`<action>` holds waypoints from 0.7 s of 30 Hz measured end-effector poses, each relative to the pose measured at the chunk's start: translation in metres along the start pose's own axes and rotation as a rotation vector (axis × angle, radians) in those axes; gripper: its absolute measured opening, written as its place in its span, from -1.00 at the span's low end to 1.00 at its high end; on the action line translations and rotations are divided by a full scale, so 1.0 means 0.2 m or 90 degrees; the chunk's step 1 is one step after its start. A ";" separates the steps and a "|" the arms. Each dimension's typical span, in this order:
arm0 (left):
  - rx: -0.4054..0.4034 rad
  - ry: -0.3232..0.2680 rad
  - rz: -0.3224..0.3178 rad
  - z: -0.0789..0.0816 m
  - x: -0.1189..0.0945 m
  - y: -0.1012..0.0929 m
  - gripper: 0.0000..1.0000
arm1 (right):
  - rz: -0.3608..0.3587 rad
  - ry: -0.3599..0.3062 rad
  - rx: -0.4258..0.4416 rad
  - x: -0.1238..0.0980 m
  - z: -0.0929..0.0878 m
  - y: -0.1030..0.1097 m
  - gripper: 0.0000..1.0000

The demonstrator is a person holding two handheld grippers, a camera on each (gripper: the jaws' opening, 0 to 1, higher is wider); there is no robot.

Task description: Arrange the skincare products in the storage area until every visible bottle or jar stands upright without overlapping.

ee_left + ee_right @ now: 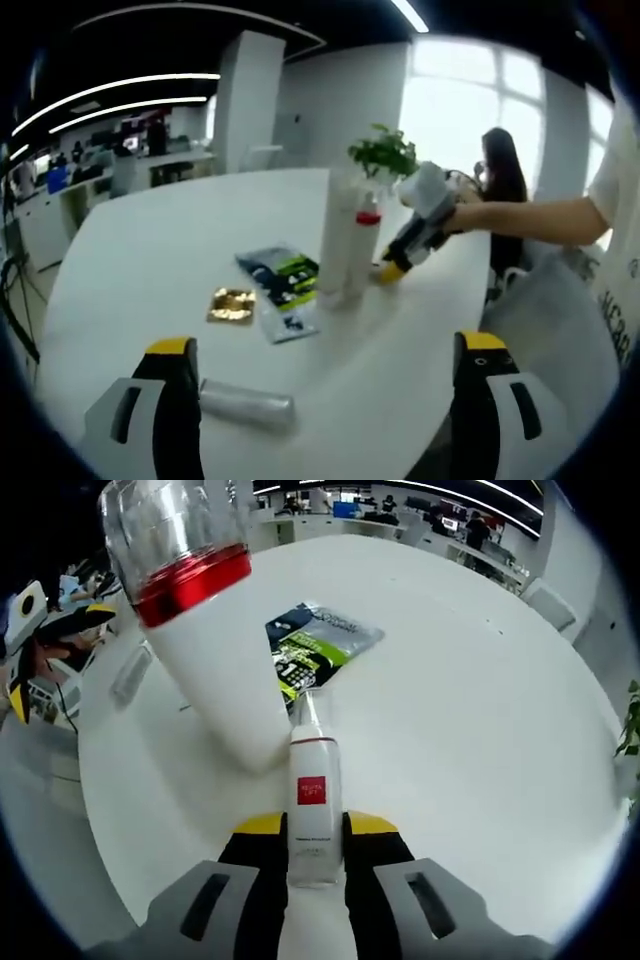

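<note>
We count two bottles standing upright together on the white table (150, 270): a tall white bottle (338, 240) and a shorter red-capped bottle (364, 250) touching it. One silver tube (247, 405) lies flat by our left gripper (325, 400), whose jaws are spread with nothing between them. One gold packet (231, 304) and one dark sachet (283, 285) lie flat near the bottles. Our right gripper (316, 855) pinches a small white bottle (314, 800) lying along its jaws; its label is too small to read, its base hidden
</note>
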State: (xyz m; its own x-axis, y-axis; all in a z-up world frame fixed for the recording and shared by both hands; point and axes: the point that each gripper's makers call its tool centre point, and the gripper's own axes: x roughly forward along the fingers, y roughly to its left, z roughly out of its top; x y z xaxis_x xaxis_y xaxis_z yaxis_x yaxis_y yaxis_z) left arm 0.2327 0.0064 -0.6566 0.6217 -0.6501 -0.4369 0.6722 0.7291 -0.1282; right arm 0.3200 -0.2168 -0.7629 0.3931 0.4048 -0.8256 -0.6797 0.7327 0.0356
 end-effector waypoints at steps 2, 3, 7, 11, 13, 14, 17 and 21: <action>0.001 0.002 -0.004 0.00 0.00 -0.01 0.98 | -0.005 -0.001 0.004 0.00 -0.01 0.00 -0.62; 0.002 0.001 -0.005 0.01 0.01 -0.02 0.98 | -0.008 0.000 0.003 0.00 -0.01 0.01 -0.62; 0.006 0.000 -0.010 0.02 0.01 -0.03 0.98 | -0.014 0.021 0.010 -0.02 -0.04 0.00 -0.62; 0.006 -0.003 -0.016 0.03 0.02 -0.05 0.96 | -0.005 0.020 0.014 -0.04 -0.06 0.01 -0.63; 0.008 -0.001 -0.023 0.03 0.03 -0.06 0.96 | -0.009 0.012 0.008 -0.05 -0.08 0.00 -0.63; 0.009 -0.002 -0.028 0.04 0.03 -0.07 0.96 | -0.010 0.012 0.011 -0.06 -0.08 -0.01 -0.63; 0.002 -0.002 -0.041 0.04 0.04 -0.09 0.96 | -0.014 0.002 0.052 -0.09 -0.10 -0.02 -0.63; -0.002 -0.007 -0.056 0.05 0.05 -0.13 0.95 | -0.006 -0.013 0.089 -0.12 -0.13 -0.03 -0.63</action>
State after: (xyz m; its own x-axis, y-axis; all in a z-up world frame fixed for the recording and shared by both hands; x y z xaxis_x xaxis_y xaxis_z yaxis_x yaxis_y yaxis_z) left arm 0.2263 -0.0210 -0.6485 0.5644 -0.7140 -0.4143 0.7232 0.6697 -0.1688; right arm 0.2982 -0.2449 -0.7589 0.4118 0.4078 -0.8150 -0.5838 0.8047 0.1077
